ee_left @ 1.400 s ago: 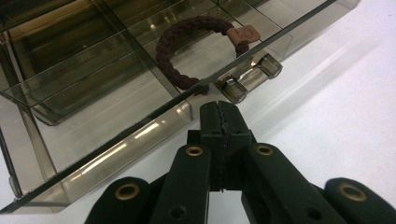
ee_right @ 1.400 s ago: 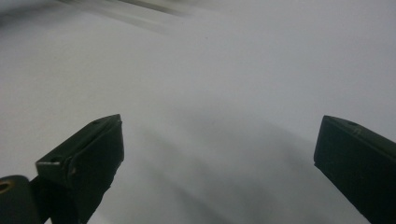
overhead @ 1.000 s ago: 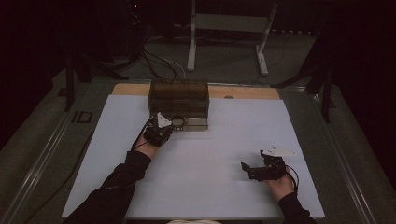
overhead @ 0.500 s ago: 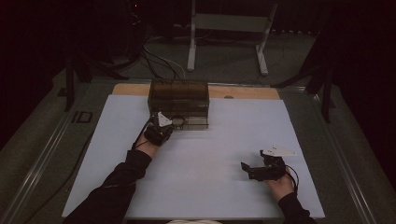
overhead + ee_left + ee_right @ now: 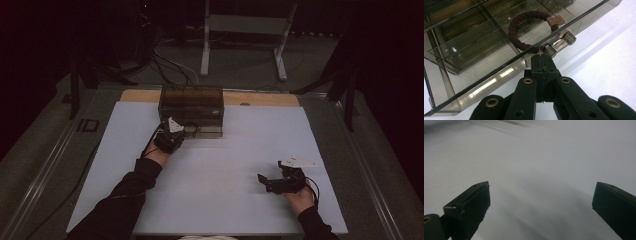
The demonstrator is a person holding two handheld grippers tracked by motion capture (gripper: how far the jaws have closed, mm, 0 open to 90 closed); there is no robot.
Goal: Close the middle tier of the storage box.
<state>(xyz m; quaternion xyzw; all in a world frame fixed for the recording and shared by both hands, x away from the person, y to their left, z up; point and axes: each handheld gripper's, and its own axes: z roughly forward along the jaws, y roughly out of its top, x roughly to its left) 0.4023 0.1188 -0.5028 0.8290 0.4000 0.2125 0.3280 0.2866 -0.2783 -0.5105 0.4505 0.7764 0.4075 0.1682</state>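
Note:
A smoky clear plastic organizer box (image 5: 191,102) stands at the far middle of the white table sheet (image 5: 225,160). Its low drawer (image 5: 486,75) sticks out a little toward me and has a clear handle (image 5: 560,41). Inside, a dark maroon braided ring (image 5: 529,15) with a pinkish tag (image 5: 555,20) lies in one compartment. My left gripper (image 5: 182,131) (image 5: 543,60) is shut, with its tips right at the near end of that handle and nothing visible between the jaws. At the near right, my right gripper (image 5: 265,181) (image 5: 541,187) stands open over bare sheet.
A wooden strip (image 5: 260,98) runs along the table's far edge behind the box. Dark floor with cables (image 5: 170,65) and a white stand (image 5: 245,30) lies beyond. Grey borders flank the sheet on both sides.

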